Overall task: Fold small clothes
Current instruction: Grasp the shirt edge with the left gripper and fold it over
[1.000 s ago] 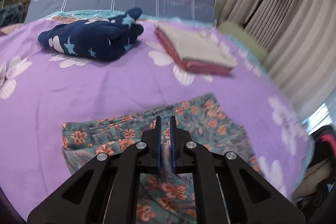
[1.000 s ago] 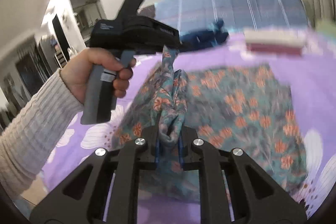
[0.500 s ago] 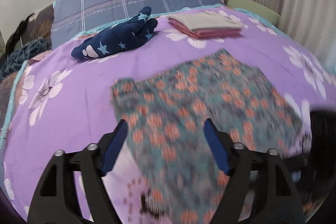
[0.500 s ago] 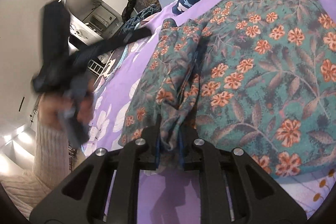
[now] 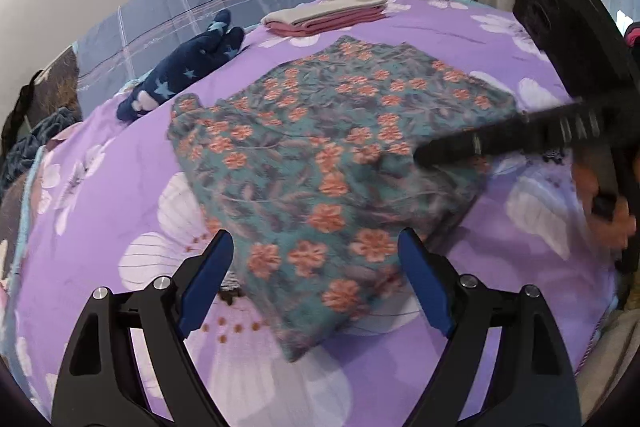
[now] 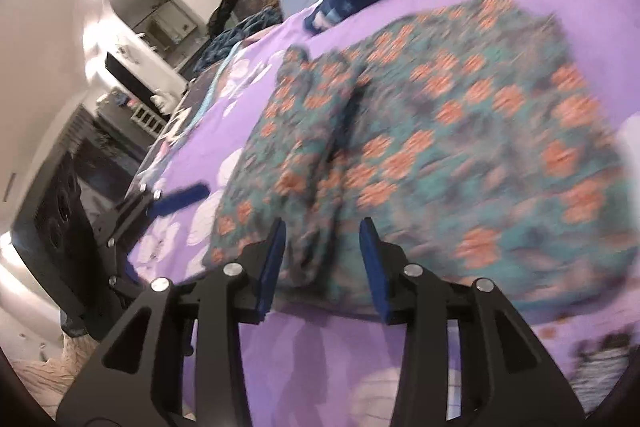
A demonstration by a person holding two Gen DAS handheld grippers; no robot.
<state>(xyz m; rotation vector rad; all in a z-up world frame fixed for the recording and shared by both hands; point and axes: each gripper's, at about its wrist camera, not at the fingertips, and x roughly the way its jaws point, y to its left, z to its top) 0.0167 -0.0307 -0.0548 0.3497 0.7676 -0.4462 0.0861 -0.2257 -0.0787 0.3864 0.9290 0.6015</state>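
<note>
A teal garment with orange flowers (image 5: pixel 320 155) lies folded and mostly flat on a purple bedspread with white flowers (image 5: pixel 100 195), near the middle of the bed. The left gripper (image 5: pixel 316 275) hangs just above the garment's near edge, its blue-padded fingers spread wide and holding nothing. The right gripper (image 6: pixel 322 259) is at another edge of the same garment, fingers parted on either side of a raised fold of cloth; the picture is blurred, and the pads do not appear to press on it. From the left camera, the right gripper appears as a dark blurred bar over the garment's right side. Farther back lie a dark blue star-patterned garment (image 5: pixel 180 75) and a folded pink and cream stack (image 5: pixel 328 15), well apart from the floral one.
</note>
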